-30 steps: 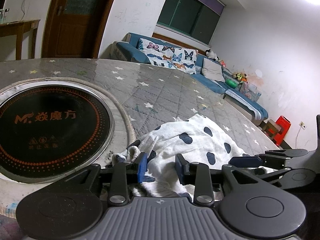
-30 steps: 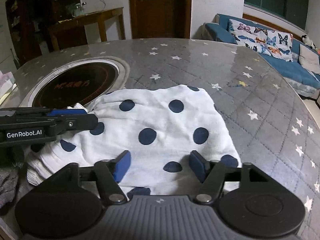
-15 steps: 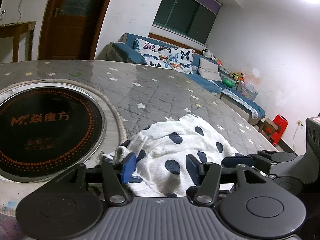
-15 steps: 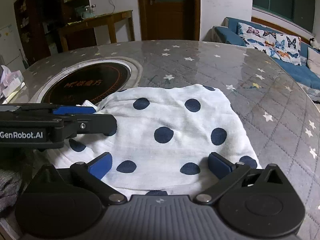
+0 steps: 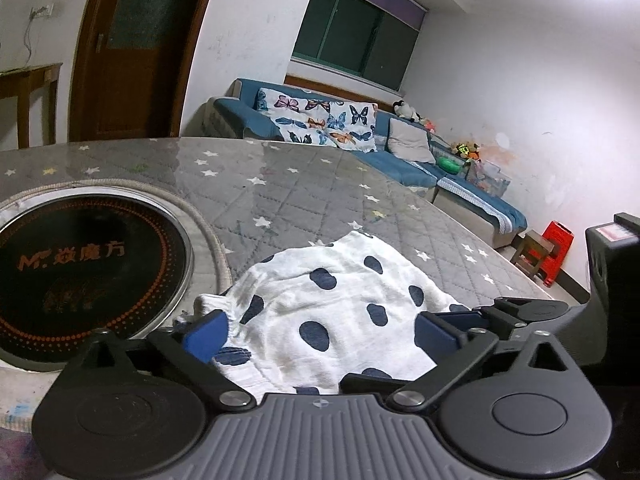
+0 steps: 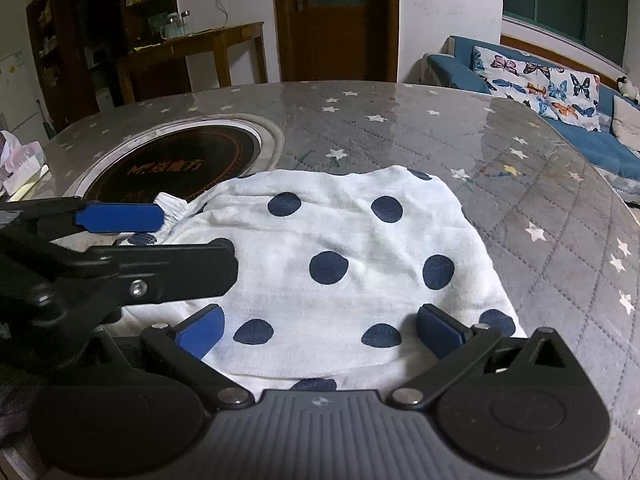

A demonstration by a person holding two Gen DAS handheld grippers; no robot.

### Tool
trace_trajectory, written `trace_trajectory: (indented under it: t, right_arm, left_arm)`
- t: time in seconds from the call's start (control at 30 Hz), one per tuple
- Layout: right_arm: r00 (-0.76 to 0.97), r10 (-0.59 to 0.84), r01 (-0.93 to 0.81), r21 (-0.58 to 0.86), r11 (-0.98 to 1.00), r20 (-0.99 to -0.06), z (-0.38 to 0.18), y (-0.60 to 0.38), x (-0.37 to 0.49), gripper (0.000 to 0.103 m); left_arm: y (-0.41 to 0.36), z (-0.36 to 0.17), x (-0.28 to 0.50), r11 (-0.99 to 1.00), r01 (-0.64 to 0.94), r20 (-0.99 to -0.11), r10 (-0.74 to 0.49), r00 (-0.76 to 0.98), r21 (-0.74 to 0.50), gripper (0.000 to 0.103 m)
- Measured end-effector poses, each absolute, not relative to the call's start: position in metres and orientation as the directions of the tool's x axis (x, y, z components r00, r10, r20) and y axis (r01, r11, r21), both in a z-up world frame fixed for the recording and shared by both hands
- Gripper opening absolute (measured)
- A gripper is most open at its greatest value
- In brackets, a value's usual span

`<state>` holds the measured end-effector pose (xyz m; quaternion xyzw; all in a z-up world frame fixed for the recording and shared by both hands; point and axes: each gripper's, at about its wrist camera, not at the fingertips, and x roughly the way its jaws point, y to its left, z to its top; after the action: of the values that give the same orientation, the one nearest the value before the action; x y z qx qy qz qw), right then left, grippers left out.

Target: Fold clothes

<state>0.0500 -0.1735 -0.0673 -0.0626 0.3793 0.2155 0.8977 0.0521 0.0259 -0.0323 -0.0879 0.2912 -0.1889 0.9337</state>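
Left gripper [image 5: 320, 336]: your jaws are spread wide, pinching nothing; the blue pads sit low over the near edge of the cloth, one to each side.
Right gripper [image 6: 320, 330]: your jaws are likewise spread wide and hold nothing, with the cloth's near hem lying between the two blue pads.
Polka-dot garment [image 6: 340, 264]: white with dark blue dots, it lies folded and fairly flat on the table, directly ahead of both pairs of jaws and running under them.
Gathered hem [image 6: 172, 208]: a bunched, elastic-looking edge pokes out at the garment's left corner, just beside your left gripper's far pad as the right wrist view shows it.
Table [image 6: 500, 152]: grey quilted cover with stars, under a glossy sheet, stretches beyond the jaws.
Induction plate [image 5: 80, 264]: the round black plate is set into the table, ahead and left of both jaws, its rim close to the garment's left corner.
Sofa [image 5: 404, 172]: blue, with a butterfly cushion, far beyond the table.
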Motion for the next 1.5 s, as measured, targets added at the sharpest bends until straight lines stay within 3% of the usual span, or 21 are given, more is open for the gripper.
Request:
trace_trajectory:
  t: [0.4,1.13,1.5]
  right_arm:
    - [0.631,0.359,-0.448,0.055,0.893,-0.688,-0.069,-0.176,0.048,0.103]
    - [0.692,0.354,-0.417,0.051,0.907,-0.629,-0.026,-0.2,0.081,0.103]
    - [0.658,0.22,-0.339,-0.023,0.941,-0.72,-0.048,-0.192,0.148,0.103]
  left_arm:
    - [0.032,-0.025,0.045,0.904,0.297,-0.486,-0.417,0.768,-0.308,0.103]
    - [0.054,-0.041,0.048,0.973,0.082,-0.594,-0.198,0.78,-0.216,0.103]
    - [0.052,-0.046,0.047,0.984,0.05,-0.629,-0.149,0.763,-0.171,0.103]
